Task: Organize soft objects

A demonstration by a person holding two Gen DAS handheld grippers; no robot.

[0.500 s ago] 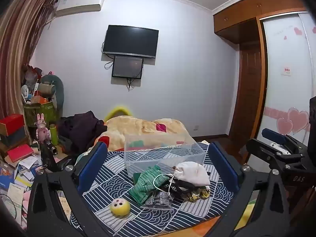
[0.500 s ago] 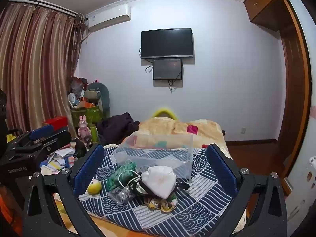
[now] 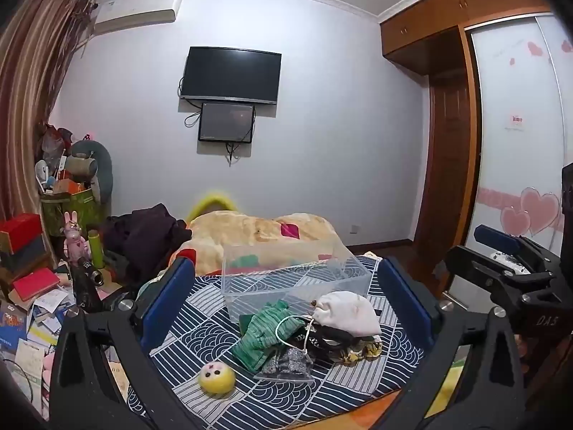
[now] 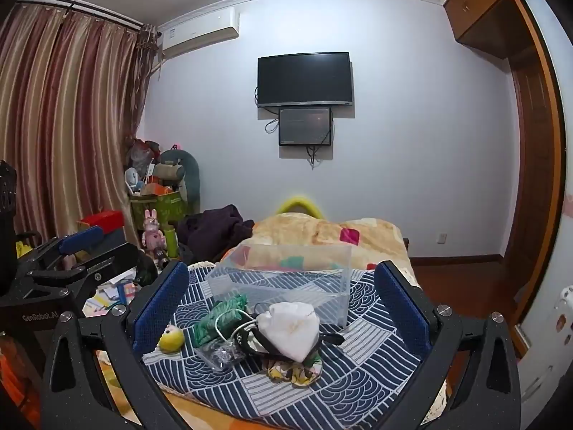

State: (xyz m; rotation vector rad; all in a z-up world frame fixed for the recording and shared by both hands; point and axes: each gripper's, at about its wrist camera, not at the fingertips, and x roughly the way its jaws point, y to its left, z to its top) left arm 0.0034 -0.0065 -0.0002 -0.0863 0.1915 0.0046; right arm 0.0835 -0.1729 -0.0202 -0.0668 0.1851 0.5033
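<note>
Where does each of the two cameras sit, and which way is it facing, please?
Left wrist: on the left gripper, open, facing the clear bin and white pouch; right gripper at right edge.
Right wrist: on the right gripper, open, facing the same pile; left gripper at left edge.
Shared: bin, pouch, yellow toy, wall TV.

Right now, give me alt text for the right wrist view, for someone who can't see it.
The open right gripper faces a pile of soft things on a patterned blue cloth: a white pouch, a green knit piece and a yellow plush ball, with a clear plastic bin just behind. The left gripper shows at the left edge.
</note>
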